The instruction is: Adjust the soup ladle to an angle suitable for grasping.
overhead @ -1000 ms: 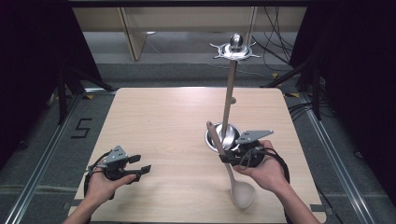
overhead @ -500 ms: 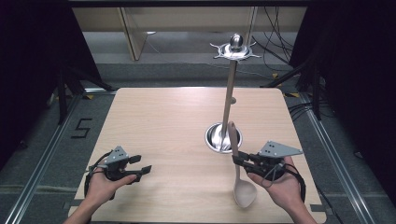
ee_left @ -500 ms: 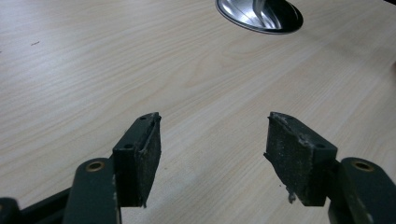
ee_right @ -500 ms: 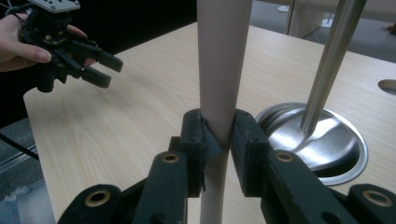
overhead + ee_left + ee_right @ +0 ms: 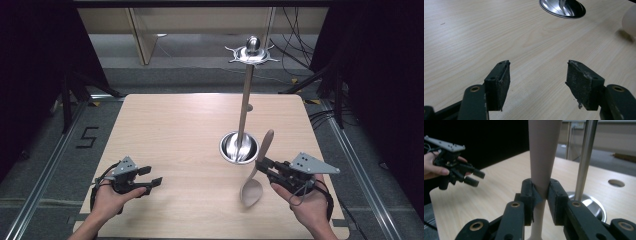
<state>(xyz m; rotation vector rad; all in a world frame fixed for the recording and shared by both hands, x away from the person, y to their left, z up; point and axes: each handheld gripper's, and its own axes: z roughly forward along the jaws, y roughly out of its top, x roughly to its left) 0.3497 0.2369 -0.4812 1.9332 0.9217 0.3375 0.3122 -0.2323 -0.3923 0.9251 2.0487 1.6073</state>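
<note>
A pale wooden spoon [image 5: 252, 190] hangs over the table's right front, bowl end down and handle tip up beside the stand's base. My right gripper [image 5: 261, 166] is shut on its handle; in the right gripper view the two pads [image 5: 555, 195] press the narrow part of the spoon [image 5: 544, 150]. A metal hanging stand has a round shiny base [image 5: 239, 148], a tall pole [image 5: 245, 100] and a hooked top [image 5: 251, 51]. My left gripper [image 5: 150, 176] rests open at the front left, and the left gripper view shows nothing between its jaws [image 5: 537, 80].
The light wooden table [image 5: 180, 130] has a small round hole [image 5: 616, 183] behind the stand. The stand's base [image 5: 562, 7] lies ahead of the left gripper, with the spoon's bowl [image 5: 630, 17] at its right edge. Dark floor and cables surround the table.
My right gripper has carried the spoon to the right, off the stand's base, and the handle now tilts up to the right. The left gripper has stayed where it was.
</note>
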